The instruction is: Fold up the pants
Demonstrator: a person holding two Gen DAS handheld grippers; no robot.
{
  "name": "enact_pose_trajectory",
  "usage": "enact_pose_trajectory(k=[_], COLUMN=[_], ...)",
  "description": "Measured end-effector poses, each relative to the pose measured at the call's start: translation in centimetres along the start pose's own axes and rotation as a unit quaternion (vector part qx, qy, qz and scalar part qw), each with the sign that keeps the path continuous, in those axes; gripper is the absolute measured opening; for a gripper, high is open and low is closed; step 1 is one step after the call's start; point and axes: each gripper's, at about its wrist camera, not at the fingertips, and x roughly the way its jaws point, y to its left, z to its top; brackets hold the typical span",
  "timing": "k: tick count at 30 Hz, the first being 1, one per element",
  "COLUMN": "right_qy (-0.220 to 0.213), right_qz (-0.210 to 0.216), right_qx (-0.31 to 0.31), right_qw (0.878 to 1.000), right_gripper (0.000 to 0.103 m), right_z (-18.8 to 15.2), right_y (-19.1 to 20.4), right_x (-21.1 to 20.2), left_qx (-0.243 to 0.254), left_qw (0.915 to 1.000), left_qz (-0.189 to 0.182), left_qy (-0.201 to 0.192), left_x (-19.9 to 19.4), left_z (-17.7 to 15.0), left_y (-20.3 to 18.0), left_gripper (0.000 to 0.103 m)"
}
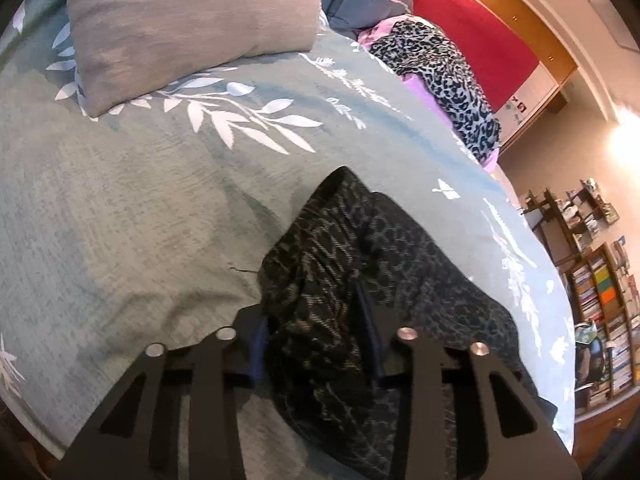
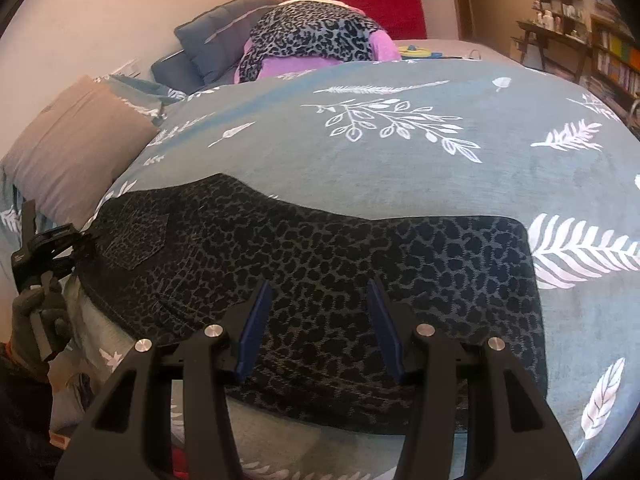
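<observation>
The dark leopard-print pants lie folded in a band across the teal leaf-print bedspread, waistband and back pocket at the left. My right gripper is open, its blue pads hovering over the pants' near edge, holding nothing. My left gripper has bunched pants fabric between its jaws at the waistband end. It also shows at the far left of the right wrist view, held by a gloved hand.
A grey pillow lies at the head of the bed. A leopard-print cloth on a pink heap sits at the far side, next to a dark blue cushion. Bookshelves stand beyond the bed.
</observation>
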Motion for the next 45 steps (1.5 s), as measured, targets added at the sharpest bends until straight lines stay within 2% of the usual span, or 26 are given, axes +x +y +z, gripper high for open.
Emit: enact_pose_trajectory(k=[5, 10, 16, 22, 26, 35, 41, 45], right_qy=[0.0, 0.0, 0.0, -0.003, -0.008, -0.028, -0.047, -0.057], right_qz=[0.002, 0.008, 0.017, 0.026, 0.034, 0.052, 0.052, 0.048], right_qx=[0.015, 0.017, 0.025, 0.045, 0.066, 0.111, 0.136, 0.147], right_qw=[1.0, 1.0, 1.0, 0.999, 0.997, 0.992, 0.988, 0.986], right_gripper=[0.051, 0.051, 0.051, 0.051, 0.051, 0.051, 0.051, 0.051], right_z=[0.1, -0.1, -0.3, -0.7, -1.0, -1.7, -2.5, -2.8], right_y=[-0.8, -0.9, -1.3, -2.5, -3.9, -7.5, -10.2, -11.6], right_x=[-0.1, -0.2, -0.2, -0.5, -0.8, -2.2, -3.5, -4.2], left_qx=[0.004, 0.031, 0.091, 0.141, 0.177, 0.277, 0.324, 0.343], left_qw=[0.9998, 0.9968, 0.9866, 0.9726, 0.9596, 0.914, 0.8934, 0.8854], left_qz=[-0.016, -0.07, -0.134, -0.185, -0.217, -0.282, -0.275, -0.263], left_qy=[-0.012, -0.019, -0.017, 0.008, 0.022, 0.093, 0.145, 0.171], left_x=[-1.3, -3.4, -5.9, -7.0, -8.1, -7.8, -4.8, -2.2], left_z=[0.3, 0.5, -0.3, -2.0, -3.9, -11.1, -16.5, -19.1], left_y=[-1.8, -5.4, -11.6, -17.3, -21.5, -32.3, -36.9, -38.3], left_gripper=[0.03, 0.027, 0.026, 0.022, 0.022, 0.021, 0.02, 0.02])
